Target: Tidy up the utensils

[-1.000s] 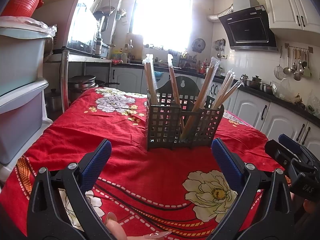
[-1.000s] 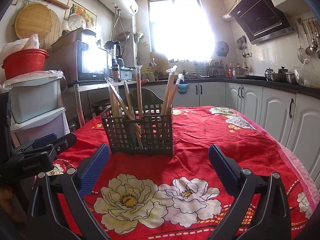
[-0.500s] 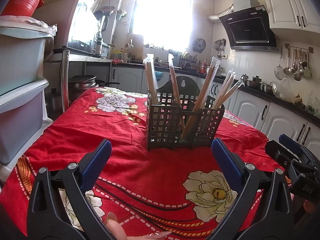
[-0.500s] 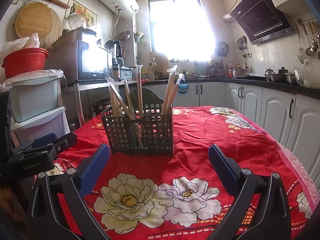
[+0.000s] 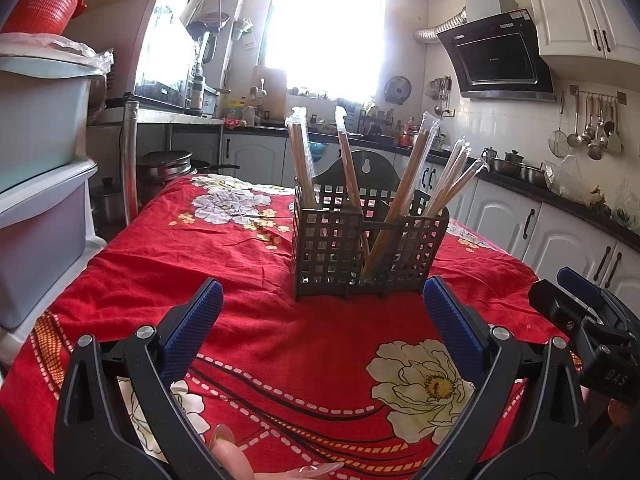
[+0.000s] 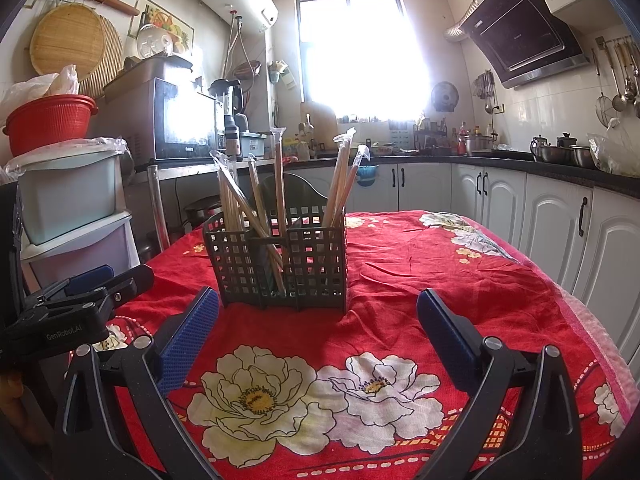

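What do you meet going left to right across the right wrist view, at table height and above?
Left gripper → red basket → microwave → utensil caddy holding wrapped chopsticks → window → range hood → hanging ladles.

Red-clothed table (image 5: 248, 332) bears utensil basket (image 5: 368, 256).

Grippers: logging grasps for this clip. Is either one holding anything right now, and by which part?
Nothing is held. The left gripper and the right gripper are both open, short of the utensil basket.
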The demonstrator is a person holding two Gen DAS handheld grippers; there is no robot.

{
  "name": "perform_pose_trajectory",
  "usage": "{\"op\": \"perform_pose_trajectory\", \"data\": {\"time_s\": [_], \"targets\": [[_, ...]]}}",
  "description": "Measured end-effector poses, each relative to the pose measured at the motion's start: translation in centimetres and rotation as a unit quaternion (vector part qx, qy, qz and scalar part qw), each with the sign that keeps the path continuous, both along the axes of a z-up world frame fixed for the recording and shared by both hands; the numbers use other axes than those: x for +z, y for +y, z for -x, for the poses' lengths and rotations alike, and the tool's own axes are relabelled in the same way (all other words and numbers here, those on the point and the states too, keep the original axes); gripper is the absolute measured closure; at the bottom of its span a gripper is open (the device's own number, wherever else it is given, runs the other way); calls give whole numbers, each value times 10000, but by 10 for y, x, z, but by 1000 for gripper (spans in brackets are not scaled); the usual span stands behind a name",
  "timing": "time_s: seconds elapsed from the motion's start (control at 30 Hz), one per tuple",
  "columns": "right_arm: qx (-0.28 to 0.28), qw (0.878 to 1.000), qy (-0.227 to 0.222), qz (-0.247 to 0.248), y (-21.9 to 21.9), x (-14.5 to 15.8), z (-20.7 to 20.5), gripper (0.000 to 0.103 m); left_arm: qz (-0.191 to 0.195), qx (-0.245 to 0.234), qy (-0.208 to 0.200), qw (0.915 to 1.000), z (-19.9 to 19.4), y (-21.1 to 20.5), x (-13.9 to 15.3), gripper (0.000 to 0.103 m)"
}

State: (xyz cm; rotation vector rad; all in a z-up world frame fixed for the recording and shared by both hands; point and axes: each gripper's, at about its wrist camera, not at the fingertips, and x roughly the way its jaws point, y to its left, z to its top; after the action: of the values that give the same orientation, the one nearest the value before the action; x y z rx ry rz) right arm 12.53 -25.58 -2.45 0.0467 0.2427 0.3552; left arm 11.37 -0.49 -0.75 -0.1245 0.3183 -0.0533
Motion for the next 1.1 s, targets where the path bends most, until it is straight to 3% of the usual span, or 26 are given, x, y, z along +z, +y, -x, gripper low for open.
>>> {"op": "perform_pose_trajectory", "data": {"time_s": [0.83,0.9,1.0,1.1], "targets": [[-39,10000,23,6,-3,-2,-1,6,-93,194,267,9994,-6,-3,-5,10],[-53,10000,58,-16,-5,-2,-2,6,108,169,482,9986,-9,4,-4,10],[-188,9993,329,-43,-19,5,-14,6,334,233,1185,9921,-22,28,2,10],[-800,9924,929,89,-56,12,-49,6,344,636,1627,9840,-42,80,13,10]]}}
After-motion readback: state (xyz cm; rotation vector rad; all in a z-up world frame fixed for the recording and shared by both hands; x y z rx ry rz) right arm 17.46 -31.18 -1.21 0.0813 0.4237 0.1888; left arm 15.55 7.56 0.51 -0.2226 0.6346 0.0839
